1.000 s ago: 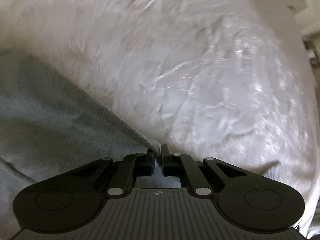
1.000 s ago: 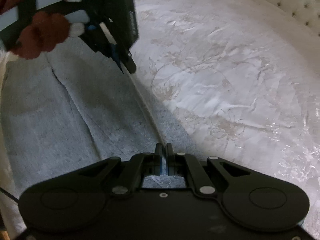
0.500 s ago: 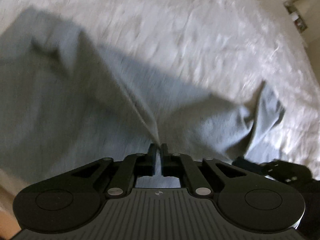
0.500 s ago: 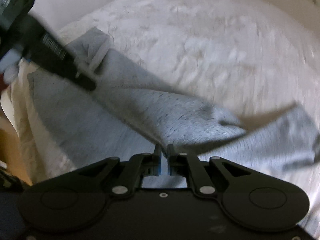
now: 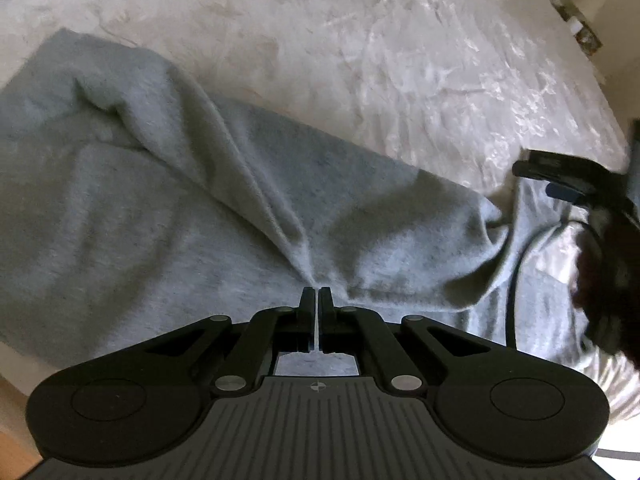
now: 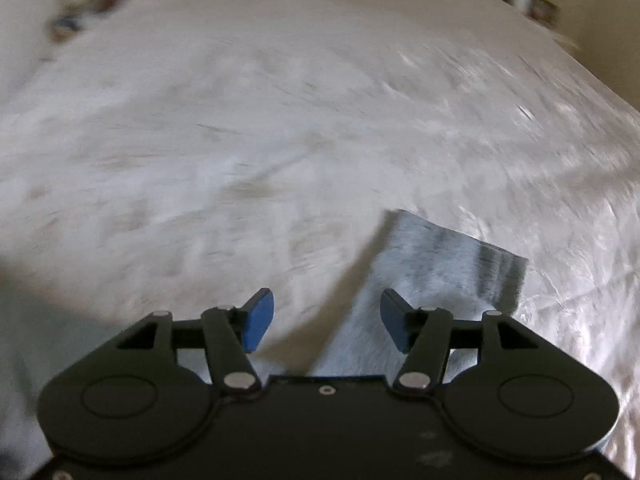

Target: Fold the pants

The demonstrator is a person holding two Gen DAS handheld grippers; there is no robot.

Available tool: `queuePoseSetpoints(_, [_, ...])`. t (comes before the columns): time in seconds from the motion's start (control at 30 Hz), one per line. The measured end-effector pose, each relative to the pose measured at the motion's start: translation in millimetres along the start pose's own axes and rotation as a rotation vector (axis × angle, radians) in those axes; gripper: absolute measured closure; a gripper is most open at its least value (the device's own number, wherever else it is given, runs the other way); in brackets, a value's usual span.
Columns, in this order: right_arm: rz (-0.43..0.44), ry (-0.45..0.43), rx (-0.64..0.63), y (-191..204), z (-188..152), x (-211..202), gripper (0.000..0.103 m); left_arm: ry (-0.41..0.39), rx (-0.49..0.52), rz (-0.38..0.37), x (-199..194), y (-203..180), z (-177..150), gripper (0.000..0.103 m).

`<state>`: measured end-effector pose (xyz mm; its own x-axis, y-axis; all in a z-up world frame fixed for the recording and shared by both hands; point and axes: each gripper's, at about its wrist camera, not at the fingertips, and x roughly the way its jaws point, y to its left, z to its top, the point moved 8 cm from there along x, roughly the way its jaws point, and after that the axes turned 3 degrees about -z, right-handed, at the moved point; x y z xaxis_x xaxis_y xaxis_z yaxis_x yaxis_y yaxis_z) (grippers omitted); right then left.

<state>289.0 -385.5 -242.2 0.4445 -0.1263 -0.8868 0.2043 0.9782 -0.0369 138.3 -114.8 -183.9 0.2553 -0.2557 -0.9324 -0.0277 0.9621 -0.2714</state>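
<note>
Since approx 0.5 s prior, right gripper had let go, jaws wide and empty, left gripper stayed pinched on grey pants lying doubled on bed; fold prob. laid, left release pending.

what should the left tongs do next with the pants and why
Probably open and let go. The right tongs are open above the cuff, while the left tongs are shut on a fold of the grey pants, which lie doubled over on the bedspread.
</note>
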Motion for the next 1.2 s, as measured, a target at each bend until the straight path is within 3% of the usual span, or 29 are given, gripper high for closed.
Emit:
queuePoseSetpoints(0.13, [-0.138,0.115,0.019,1,-1,43,0.048,-0.01,-0.04,0.012,-6,13,-2,0.102])
queuePoseSetpoints(0.2, [-0.23,0.183,0.0,-3,-8,58,0.071,-0.012,-0.047,0.02,-10,19,-3,0.102])
queuePoseSetpoints(0.23, [-0.246,0.192,0.01,-6,-13,57,0.093,-0.012,-0.045,0.023,-11,21,-5,0.102])
queuePoseSetpoints(0.27, [-0.238,0.199,0.034,-10,-14,55,0.1,-0.011,-0.044,0.025,-12,22,-5,0.102])
queuePoseSetpoints(0.33, [-0.174,0.16,0.117,-23,-13,35,0.1,-0.004,-0.039,0.025,-11,23,-5,0.102])
queuePoseSetpoints(0.43, [-0.115,0.006,0.239,-59,-11,-26,0.1,0.003,-0.018,0.021,-10,23,-6,0.102])
queuePoseSetpoints(0.53, [-0.105,-0.066,0.381,-106,-34,-78,0.1,0.018,0.011,0.01,-7,18,-8,0.102])
queuePoseSetpoints(0.63, [-0.113,-0.052,0.5,-140,-86,-103,0.1,0.032,0.058,0.003,-5,9,-11,0.102])
queuePoseSetpoints(0.83, [-0.106,0.076,0.628,-160,-180,-76,0.099,0.041,0.127,-0.002,-9,-8,-12,0.102])
queuePoseSetpoints(0.93, [-0.091,0.072,0.66,-158,-195,-71,0.087,0.041,0.134,0.003,-14,-10,-14,0.102])
queuePoseSetpoints(1.03, [-0.072,0.038,0.711,-164,-203,-73,0.053,0.047,0.129,0.016,-16,-9,-17,0.102])
queuePoseSetpoints(1.2, [-0.029,-0.023,0.818,-184,-195,-71,0.052,0.065,0.119,0.041,-15,-7,-29,0.102])
